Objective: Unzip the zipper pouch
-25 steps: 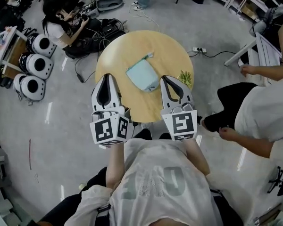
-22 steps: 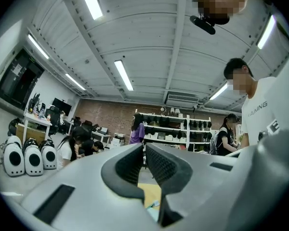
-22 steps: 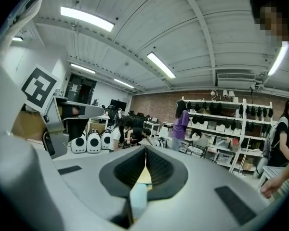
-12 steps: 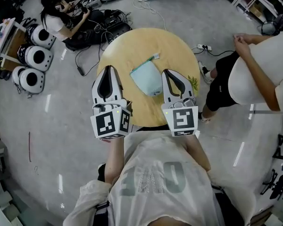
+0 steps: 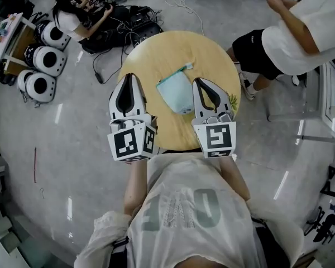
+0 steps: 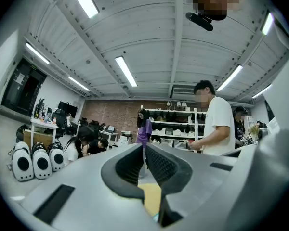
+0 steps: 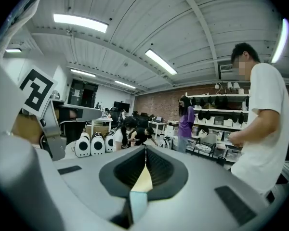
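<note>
1. While the pale blue pouch lay near the middle of the round desk, the left tool hung at its nine o'clock, jaws pinched together and empty.
2. The right tool hung at the pouch's three o'clock, likewise closed on nothing.
3. Neither tool touched the pouch.

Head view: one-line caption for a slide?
Left tool and right tool, both shut, flank the teal pouch on the round table.

zipper pouch soft matt cloth; table smooth pale wood
</note>
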Available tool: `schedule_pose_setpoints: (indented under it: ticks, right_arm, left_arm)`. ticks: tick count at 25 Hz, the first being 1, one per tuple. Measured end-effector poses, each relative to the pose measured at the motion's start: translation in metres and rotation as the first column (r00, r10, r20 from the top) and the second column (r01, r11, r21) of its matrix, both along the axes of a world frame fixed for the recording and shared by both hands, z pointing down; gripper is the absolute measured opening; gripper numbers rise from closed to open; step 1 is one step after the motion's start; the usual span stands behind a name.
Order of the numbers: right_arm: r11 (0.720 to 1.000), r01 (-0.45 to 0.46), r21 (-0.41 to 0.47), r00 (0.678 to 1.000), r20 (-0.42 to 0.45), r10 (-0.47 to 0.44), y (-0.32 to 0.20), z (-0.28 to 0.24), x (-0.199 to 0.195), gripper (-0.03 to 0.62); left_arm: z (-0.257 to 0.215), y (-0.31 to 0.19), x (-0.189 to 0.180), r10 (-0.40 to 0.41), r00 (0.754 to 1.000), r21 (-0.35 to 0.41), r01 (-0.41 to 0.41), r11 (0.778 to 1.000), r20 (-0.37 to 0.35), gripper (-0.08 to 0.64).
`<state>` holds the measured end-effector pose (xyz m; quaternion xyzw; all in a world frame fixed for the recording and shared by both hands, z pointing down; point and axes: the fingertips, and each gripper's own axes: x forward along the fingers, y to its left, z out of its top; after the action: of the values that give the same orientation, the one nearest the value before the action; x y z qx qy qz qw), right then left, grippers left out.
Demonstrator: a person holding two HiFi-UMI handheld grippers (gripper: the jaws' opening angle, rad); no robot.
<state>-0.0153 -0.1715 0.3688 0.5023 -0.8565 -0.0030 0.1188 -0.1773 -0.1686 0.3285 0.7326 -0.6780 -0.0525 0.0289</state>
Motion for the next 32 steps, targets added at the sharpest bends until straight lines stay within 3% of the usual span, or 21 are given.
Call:
schedule_pose_setpoints:
  ticks: [14, 18, 20, 24, 28, 32]
  right_arm:
    - [1.0, 0.024, -0.007, 0.998, 0.059, -0.024, -0.01, 0.004, -0.004, 0.039]
    - [0.996, 0.062, -0.056, 0.998, 0.029, -0.061, -0.013, 0.014, -0.022, 0.212]
    - [0.993, 0.087, -0.083, 0.996, -0.008, -0.088, -0.015, 0.023, -0.033, 0.267]
    - [0.979, 0.152, -0.137, 0.975, -0.143, -0.172, -0.017, 0.062, -0.067, 0.313]
    - [0.954, 0.193, -0.231, 0.91, -0.322, -0.262, -0.021, 0.122, -0.102, 0.336]
    - [0.935, 0.164, -0.313, 0.836, -0.459, -0.3, -0.026, 0.182, -0.121, 0.336]
  left_arm:
    - [0.006, 0.001, -0.011, -0.045, 0.999, -0.011, 0.045, 0.999, 0.01, 0.041]
    - [0.007, 0.003, -0.016, -0.06, 0.998, -0.012, 0.061, 0.998, 0.01, 0.041]
    - [0.007, 0.004, -0.019, -0.071, 0.997, -0.013, 0.071, 0.997, 0.012, 0.041]
    - [0.009, 0.01, -0.033, -0.101, 0.994, -0.018, 0.101, 0.995, 0.031, 0.041]
    - [0.01, 0.018, -0.053, -0.144, 0.988, -0.026, 0.145, 0.989, 0.049, 0.041]
    - [0.015, 0.028, -0.074, -0.19, 0.98, -0.048, 0.193, 0.98, 0.061, 0.041]
